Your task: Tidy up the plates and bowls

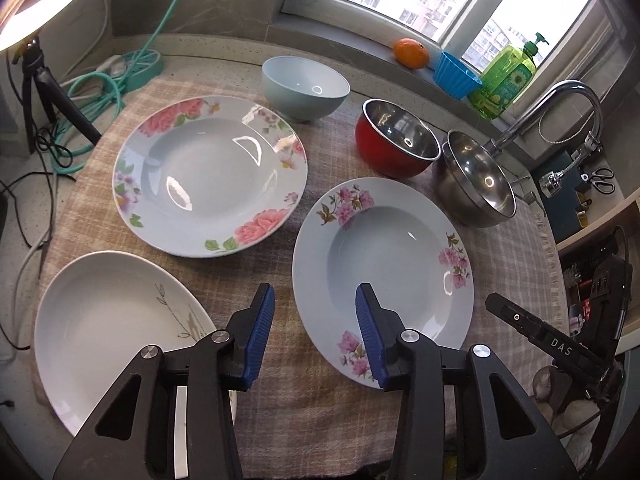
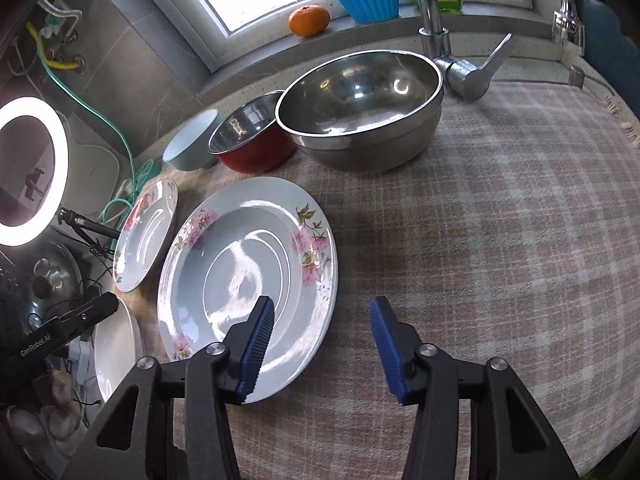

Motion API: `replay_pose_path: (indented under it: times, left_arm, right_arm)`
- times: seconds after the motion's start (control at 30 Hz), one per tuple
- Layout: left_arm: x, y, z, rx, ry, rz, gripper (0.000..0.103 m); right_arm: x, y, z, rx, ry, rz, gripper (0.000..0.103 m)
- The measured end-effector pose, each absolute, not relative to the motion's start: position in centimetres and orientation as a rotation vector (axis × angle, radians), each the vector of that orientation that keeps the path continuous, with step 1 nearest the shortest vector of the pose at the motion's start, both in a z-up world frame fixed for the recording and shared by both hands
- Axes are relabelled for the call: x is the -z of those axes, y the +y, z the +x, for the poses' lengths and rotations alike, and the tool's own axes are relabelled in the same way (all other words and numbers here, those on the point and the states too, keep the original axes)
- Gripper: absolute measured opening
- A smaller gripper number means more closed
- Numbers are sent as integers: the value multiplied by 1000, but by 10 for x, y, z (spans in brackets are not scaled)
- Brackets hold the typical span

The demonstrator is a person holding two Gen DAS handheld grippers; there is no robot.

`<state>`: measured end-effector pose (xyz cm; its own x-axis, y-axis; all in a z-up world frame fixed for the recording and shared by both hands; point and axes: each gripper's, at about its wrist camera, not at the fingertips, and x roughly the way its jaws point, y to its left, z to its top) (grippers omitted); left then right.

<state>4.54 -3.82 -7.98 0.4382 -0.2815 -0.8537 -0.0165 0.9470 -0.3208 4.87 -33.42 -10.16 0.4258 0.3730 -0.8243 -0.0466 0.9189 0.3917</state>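
Hovering over checked cloth [image 1: 304, 408], both grippers with jaws apart, gripping nothing. Left gripper [image 1: 315, 332] straddling left rim of pink-flower plate [image 1: 384, 276]; right gripper [image 2: 322, 344] straddling its right rim. Rose plate [image 1: 211, 176], white plate [image 1: 108, 332] sitting beside. Blue bowl [image 1: 305, 88], red bowl [image 1: 396, 138], steel bowl [image 1: 478, 182] lining up behind.

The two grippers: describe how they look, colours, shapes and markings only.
The left gripper and the right gripper look alike: black angular plastic arms with triangular cut-outs and silver round pivot pins, and ribbed blue pads on each finger. Seen from the opposite camera, white lettering shows on the black bodies: "DAS" on the right one, "GenRobot.AI" on the left. No sleeves or cables show.
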Motion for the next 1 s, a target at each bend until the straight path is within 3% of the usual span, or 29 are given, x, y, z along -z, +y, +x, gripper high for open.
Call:
replay_pose_path:
  times: [0.23,1.0]
  left_arm:
    - [98,-37,59,157,1172,-363,33]
    - [120,-34,84,141,1233,-395,28]
  right_arm:
    - [123,-349,66,-272,1171,422,30]
    - [135,-348,97,-351,1216,487,18]
